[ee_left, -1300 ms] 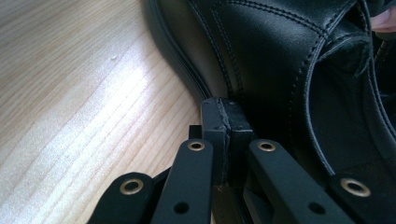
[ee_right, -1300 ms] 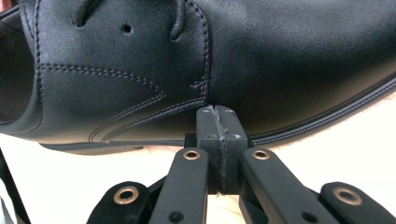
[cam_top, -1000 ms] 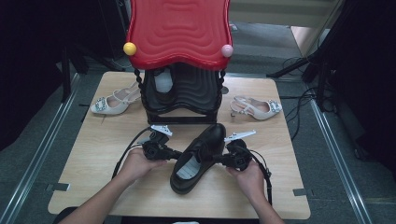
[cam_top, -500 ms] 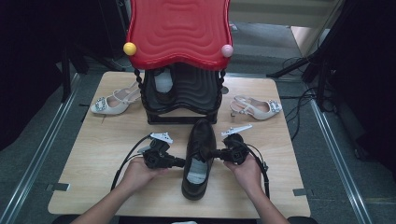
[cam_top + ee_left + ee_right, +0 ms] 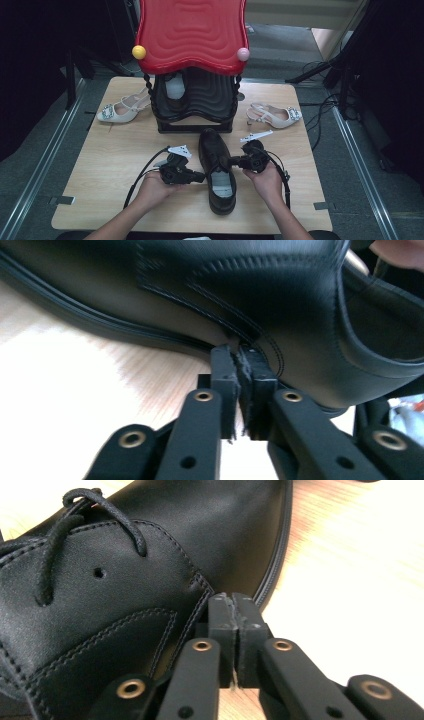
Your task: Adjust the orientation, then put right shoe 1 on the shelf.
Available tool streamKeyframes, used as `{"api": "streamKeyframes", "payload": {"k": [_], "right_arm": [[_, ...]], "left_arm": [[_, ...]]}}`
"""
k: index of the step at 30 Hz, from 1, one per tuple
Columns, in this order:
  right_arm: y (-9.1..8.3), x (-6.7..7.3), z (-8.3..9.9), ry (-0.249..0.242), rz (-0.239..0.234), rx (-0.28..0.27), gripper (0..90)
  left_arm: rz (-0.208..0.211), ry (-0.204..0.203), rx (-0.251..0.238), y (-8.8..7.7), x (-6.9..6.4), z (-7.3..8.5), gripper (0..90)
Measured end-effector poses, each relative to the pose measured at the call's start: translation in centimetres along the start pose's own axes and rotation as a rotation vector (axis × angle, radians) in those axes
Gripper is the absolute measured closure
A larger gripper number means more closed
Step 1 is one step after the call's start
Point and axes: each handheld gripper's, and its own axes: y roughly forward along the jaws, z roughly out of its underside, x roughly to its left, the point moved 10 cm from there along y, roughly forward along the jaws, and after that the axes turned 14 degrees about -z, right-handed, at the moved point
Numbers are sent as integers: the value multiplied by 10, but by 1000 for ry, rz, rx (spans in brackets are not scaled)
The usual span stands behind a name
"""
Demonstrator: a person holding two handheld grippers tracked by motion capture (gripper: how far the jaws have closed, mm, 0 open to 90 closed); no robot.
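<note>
A black lace-up leather shoe (image 5: 217,160) lies on the wooden table (image 5: 100,200), toe toward the rack. My left gripper (image 5: 202,176) points its tips against the shoe's left side near the heel opening. In the left gripper view the pads (image 5: 241,352) touch the shoe's stitched side (image 5: 200,290). These jaws have just been opening by a hair's width, with nothing between them. My right gripper (image 5: 223,161) presses its tips on the shoe's right side by the laces. In the right gripper view the jaws (image 5: 231,600) stand shut against the leather (image 5: 100,580).
A black shoe rack with a red wavy top (image 5: 192,35) stands behind the shoe, with a white object (image 5: 175,87) on its shelf. One white heeled shoe (image 5: 120,111) lies at the left of the rack, another (image 5: 274,115) at its right.
The black shoe has swung from a diagonal to pointing straight at the rack. Both hands have shifted with it, the left one toward the right.
</note>
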Motion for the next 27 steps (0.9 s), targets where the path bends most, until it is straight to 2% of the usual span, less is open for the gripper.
{"api": "streamKeyframes", "payload": {"k": [2,6,8,11,13,15,17,21,23,27], "right_arm": [[-2,1,0,11,-11,-8,867],[-12,8,-4,25,-48,-38,869],[-16,12,-5,33,-63,-49,838],[-19,16,-3,45,-83,-48,784],[-21,19,-2,46,-87,-50,738],[-25,22,-3,50,-96,-67,700],[-28,25,-4,56,-99,-87,675],[-30,28,-2,64,-91,-76,677],[-33,30,-1,65,-87,-74,656],[-39,37,-1,74,-87,-76,632]], "left_arm": [[16,-11,-26,-7,3,-4,796],[3,29,-63,-22,9,-12,770],[14,18,-71,-27,11,-16,736],[22,24,-74,-34,13,-20,649],[56,27,-70,-36,12,-21,519],[51,53,-84,-37,13,-20,467],[54,67,-77,-39,14,-20,401],[73,51,-81,-44,15,-24,362],[64,63,-86,-46,17,-26,369],[56,58,-94,-54,21,-32,384]]}}
